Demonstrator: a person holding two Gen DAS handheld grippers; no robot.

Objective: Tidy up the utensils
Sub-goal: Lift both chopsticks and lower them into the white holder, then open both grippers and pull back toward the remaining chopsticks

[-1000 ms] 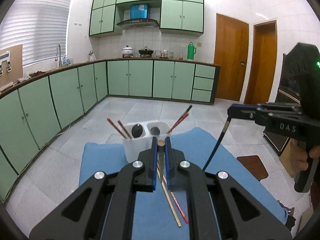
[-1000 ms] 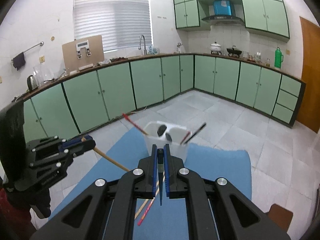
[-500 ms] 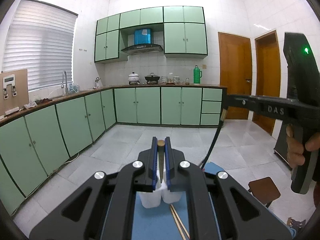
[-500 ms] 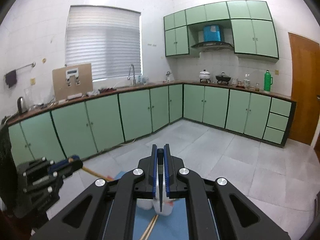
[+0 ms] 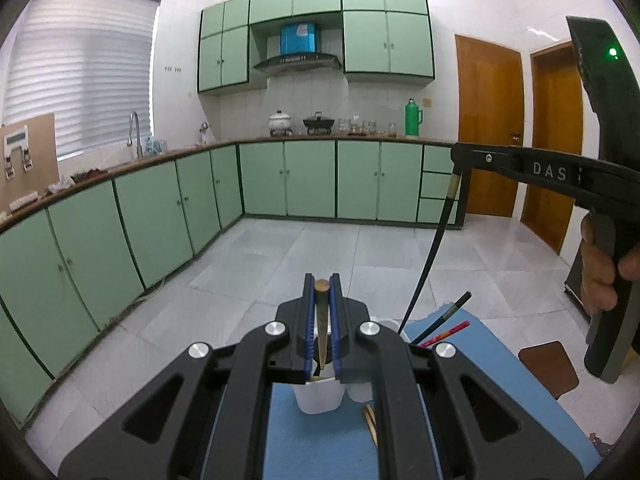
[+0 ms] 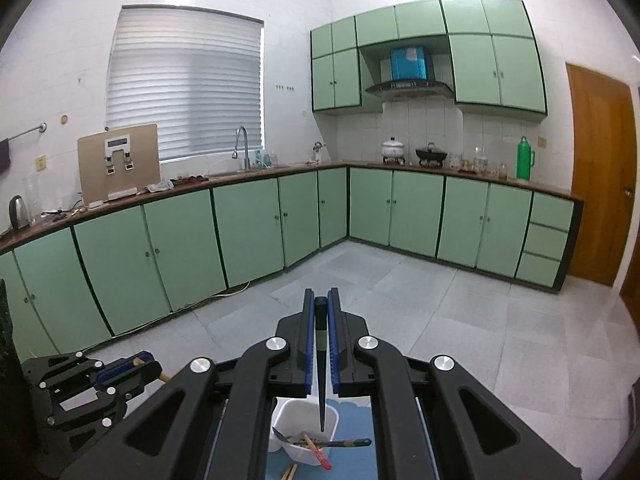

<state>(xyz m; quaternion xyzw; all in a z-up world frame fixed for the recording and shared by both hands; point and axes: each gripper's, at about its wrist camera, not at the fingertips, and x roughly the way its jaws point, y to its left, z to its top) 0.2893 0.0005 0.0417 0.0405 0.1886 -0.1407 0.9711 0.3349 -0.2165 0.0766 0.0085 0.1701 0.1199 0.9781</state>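
My left gripper (image 5: 321, 286) is shut on a tan wooden chopstick (image 5: 321, 320) that hangs tip-down over the left cup of a white two-cup utensil holder (image 5: 318, 398). My right gripper (image 6: 321, 306) is shut on a black chopstick (image 6: 321, 384), its tip hanging just inside the holder (image 6: 294, 412). In the left wrist view the right gripper (image 5: 458, 158) is up at the right, the black chopstick (image 5: 430, 256) slanting down to the holder's right cup. A black chopstick (image 5: 442, 322) and a red chopstick (image 5: 446, 330) stick out of that cup. The left gripper (image 6: 136, 364) shows at the lower left.
The holder stands on a blue mat (image 5: 320, 440) with loose wooden chopsticks (image 5: 370, 420) lying beside it. A brown stool (image 5: 548, 366) stands right of the table. Green kitchen cabinets (image 5: 280, 178) and a tiled floor (image 5: 280, 256) lie beyond.
Both grippers have tilted up and moved in over the holder with their chopsticks. The black chopstick's tip now hangs in the holder.
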